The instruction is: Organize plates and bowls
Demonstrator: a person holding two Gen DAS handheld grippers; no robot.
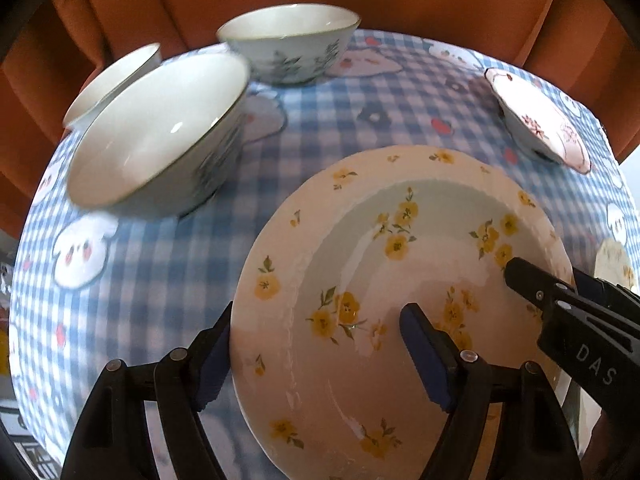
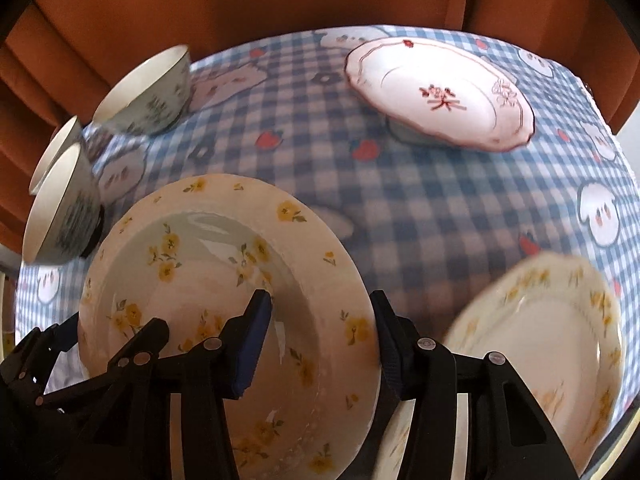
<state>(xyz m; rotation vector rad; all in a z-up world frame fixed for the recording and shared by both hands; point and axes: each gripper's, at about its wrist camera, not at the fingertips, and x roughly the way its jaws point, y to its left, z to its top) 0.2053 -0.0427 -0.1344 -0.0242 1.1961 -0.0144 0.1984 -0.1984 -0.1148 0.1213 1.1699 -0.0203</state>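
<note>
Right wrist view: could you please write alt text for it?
The right gripper clasps the rim of a yellow-flowered plate over a blue checked tablecloth. Beyond lie a pink plate, three bowls at left and a second yellow-flowered plate at lower right.

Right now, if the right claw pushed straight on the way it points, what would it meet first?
Most likely the yellow-flowered plate: the right claw already straddles its rim, one finger inside, one outside. Whether the pads touch it is unclear.

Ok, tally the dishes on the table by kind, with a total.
Bowls with a green leaf print: 3
Plates with yellow flowers: 2
Plates with a red pattern: 1
Total: 6
</note>
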